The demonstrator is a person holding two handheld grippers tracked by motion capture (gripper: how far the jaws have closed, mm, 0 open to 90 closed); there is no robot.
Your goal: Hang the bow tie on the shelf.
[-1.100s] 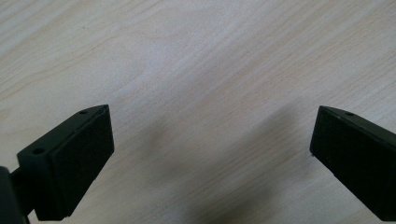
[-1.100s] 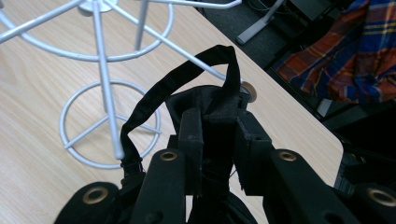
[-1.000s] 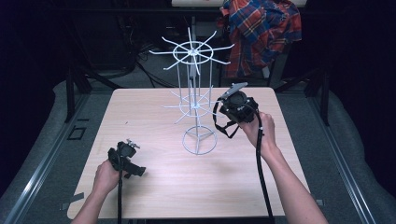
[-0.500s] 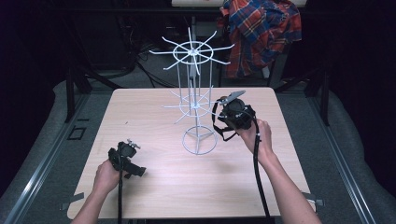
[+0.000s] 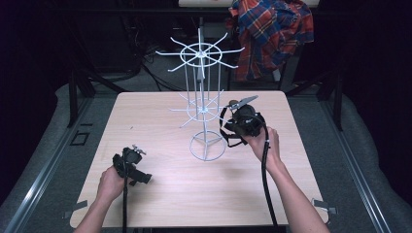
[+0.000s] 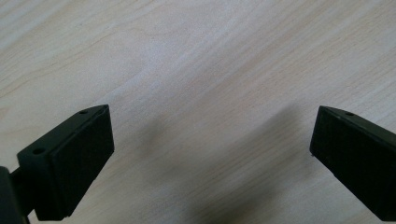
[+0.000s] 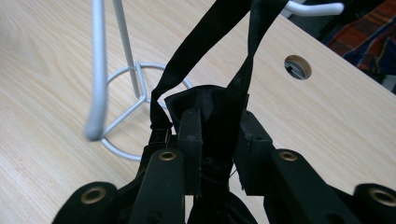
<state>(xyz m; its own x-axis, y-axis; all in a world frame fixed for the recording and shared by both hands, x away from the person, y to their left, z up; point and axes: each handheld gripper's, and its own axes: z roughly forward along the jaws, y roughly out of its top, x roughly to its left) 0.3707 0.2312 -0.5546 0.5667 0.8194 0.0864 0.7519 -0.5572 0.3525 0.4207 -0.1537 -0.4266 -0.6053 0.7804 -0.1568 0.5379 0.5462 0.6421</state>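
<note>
A white wire rack (image 5: 201,87) with hooked arms stands mid-table on a ring base (image 5: 207,145). Just right of its lower tier, my right gripper (image 5: 233,126) is shut on a black fabric item with straps (image 5: 224,132). In the right gripper view the jaws (image 7: 219,116) pinch the bunched black fabric (image 7: 210,100); two straps (image 7: 196,42) run up past a white hook (image 7: 95,93) and out of frame. Whether they hang on a hook is hidden. My left gripper (image 5: 138,174) rests at the front left of the table, open (image 6: 210,126), with bare wood between its jaws.
The light wooden table (image 5: 160,121) has a round cable hole (image 7: 297,66) near the rack. A plaid shirt (image 5: 272,34) hangs behind the table's far right. Dark floor and metal rails surround the table.
My right gripper has come down and slightly toward the person with the black fabric item, from beside the rack's middle to near its lower tier. The left gripper has not moved.
</note>
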